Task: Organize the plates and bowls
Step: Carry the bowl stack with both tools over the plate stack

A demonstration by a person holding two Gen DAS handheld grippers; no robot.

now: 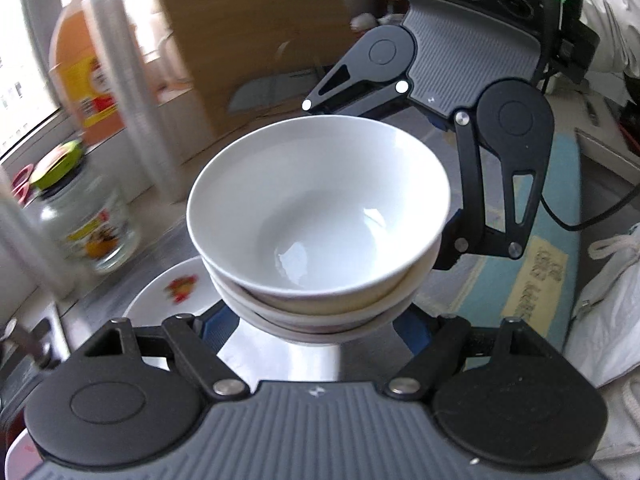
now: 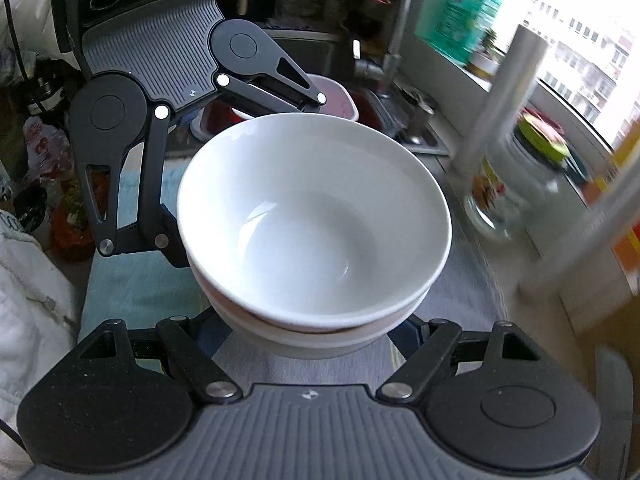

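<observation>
A stack of white bowls (image 1: pixel 316 208) hangs in the air above the steel counter, carried between both grippers from opposite sides. My left gripper (image 1: pixel 316 330) is shut on the stack's lowest bowl, one blue pad pressing at each side under it. My right gripper (image 2: pixel 310 340) is shut on the same stack (image 2: pixel 316 216) in the same way. Each wrist view shows the other gripper's black fingers (image 1: pixel 472 200) (image 2: pixel 156 184) reaching in behind the bowls. The fingertips themselves are hidden by the bowls.
A flower-patterned plate (image 1: pixel 172 292) lies on the counter below left. A green-lidded glass jar (image 1: pixel 80 216), an orange bottle (image 1: pixel 88 68), a cardboard box (image 1: pixel 248 40) and a metal pole (image 1: pixel 128 92) stand by the window. A sink with faucet (image 2: pixel 396 40) and pink basin (image 2: pixel 336 96) lies beyond.
</observation>
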